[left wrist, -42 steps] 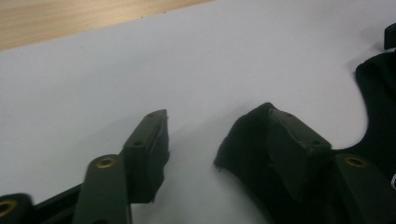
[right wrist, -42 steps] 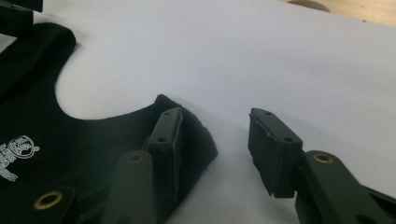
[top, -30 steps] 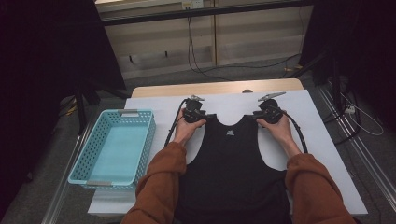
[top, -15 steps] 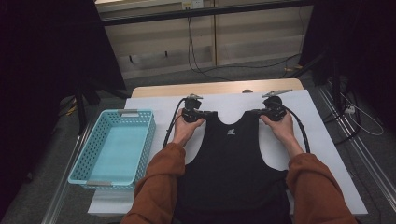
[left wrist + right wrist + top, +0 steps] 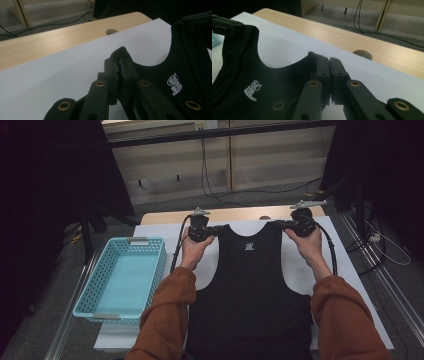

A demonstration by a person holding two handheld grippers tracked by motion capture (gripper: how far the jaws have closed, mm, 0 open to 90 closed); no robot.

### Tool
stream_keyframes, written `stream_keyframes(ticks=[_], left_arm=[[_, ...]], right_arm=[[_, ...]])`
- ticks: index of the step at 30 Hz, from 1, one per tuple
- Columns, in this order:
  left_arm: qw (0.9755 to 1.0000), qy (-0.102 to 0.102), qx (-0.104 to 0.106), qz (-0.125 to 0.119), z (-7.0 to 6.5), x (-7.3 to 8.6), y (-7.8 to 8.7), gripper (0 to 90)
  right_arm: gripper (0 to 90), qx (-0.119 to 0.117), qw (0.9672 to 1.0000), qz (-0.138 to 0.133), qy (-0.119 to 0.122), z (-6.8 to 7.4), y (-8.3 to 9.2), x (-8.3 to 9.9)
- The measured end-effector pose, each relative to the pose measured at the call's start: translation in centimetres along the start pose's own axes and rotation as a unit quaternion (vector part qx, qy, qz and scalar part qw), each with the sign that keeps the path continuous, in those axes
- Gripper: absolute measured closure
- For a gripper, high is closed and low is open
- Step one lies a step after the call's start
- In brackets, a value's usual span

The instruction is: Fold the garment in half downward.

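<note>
pinching the two shoulder straps of a black tank top [image 5: 250, 285], both tools are clamped on cloth. in the high view the left gripper [image 5: 209, 232] sits at about eleven o'clock from the garment's middle and the right gripper [image 5: 294, 226] at about one o'clock, each held in a hand with an orange-brown sleeve [image 5: 165, 320] behind it. the left gripper view has its jaws pressed together on the tip of one strap, with the neckline curving off toward three o'clock and a small white logo [image 5: 174, 83] printed below it. the right gripper view shows the same squeeze on the other strap, fabric running off toward nine o'clock. the top hangs stretched between the two grips at the collar, its lower part spread toward six o'clock over the white sheet [image 5: 345, 270] that covers the wooden table [image 5: 235, 214]. a light blue basket [image 5: 95, 290] stands at nine o'clock, just beside the sheet's edge.
</note>
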State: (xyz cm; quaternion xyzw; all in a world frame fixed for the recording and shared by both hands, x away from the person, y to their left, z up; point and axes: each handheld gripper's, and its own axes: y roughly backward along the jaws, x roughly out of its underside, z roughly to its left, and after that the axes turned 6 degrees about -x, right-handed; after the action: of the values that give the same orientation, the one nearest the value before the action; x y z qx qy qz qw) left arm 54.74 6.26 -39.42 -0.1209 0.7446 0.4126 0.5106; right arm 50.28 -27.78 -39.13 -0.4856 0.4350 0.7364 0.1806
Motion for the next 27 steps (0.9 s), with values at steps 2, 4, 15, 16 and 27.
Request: stream_keyframes(ticks=[2, 4, 15, 16, 27], left_arm=[[1.0000, -0.004, -0.004, -0.004, 0.0, -0.5, 0.3, 85.3], [0.9999, -0.002, -0.007, -0.010, 0.1, -0.9, 0.7, 85.3], [0.9990, 0.004, -0.012, -0.044, 0.2, -2.8, 2.5, 85.4], [0.9989, 0.004, -0.012, -0.045, 0.3, -3.0, 2.7, 85.5], [0.9980, -0.006, -0.011, -0.062, 0.0, -5.2, 4.1, 85.7]], right_arm=[[87.4, 0.002, 1.0000, -0.006, 0.004, 0.2, 0.1, -0.6], [87.4, 0.003, 0.9999, -0.013, 0.005, 0.3, 0.2, -1.2], [87.6, 0.005, 0.9988, -0.046, 0.012, 0.8, 1.6, -3.9], [87.6, 0.007, 0.9987, -0.048, 0.012, 0.8, 1.7, -4.1], [87.6, 0.009, 0.9980, -0.057, 0.025, 1.4, 2.1, -6.6]])
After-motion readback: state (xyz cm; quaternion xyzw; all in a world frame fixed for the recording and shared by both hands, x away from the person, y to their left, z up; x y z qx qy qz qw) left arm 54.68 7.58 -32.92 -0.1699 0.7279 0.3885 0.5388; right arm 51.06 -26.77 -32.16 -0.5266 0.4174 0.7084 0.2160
